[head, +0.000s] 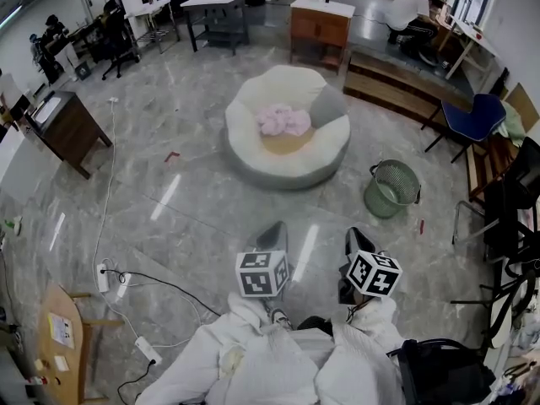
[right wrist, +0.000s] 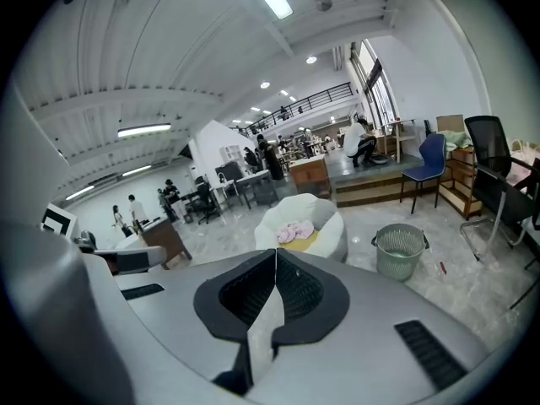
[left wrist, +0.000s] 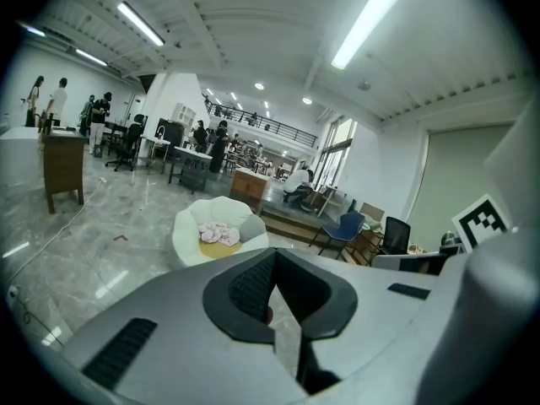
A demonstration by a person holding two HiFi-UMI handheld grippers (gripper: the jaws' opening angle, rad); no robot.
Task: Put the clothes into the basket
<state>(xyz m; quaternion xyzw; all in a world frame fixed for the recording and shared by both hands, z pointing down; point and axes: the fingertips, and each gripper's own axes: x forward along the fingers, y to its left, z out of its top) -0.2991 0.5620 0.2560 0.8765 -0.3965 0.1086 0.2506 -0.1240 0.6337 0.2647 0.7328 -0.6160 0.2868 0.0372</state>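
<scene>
Pink clothes (head: 284, 121) lie in a heap on a round white beanbag seat (head: 253, 154), beside a grey cushion (head: 327, 105). A green mesh basket (head: 392, 187) stands empty on the floor to the seat's right. My left gripper (head: 274, 229) and right gripper (head: 353, 234) are held side by side well short of the seat, both shut and empty. The left gripper view shows the closed left gripper (left wrist: 274, 254) below the clothes (left wrist: 218, 233). The right gripper view shows the closed right gripper (right wrist: 276, 251), the clothes (right wrist: 295, 232) and the basket (right wrist: 400, 251).
A wooden cabinet (head: 320, 25) and low wooden steps (head: 388, 87) stand behind the seat. A blue chair (head: 472, 118) and black chairs (head: 506, 201) line the right. A dark desk (head: 67, 125) is at the left; cables and a power strip (head: 103, 277) lie on the floor.
</scene>
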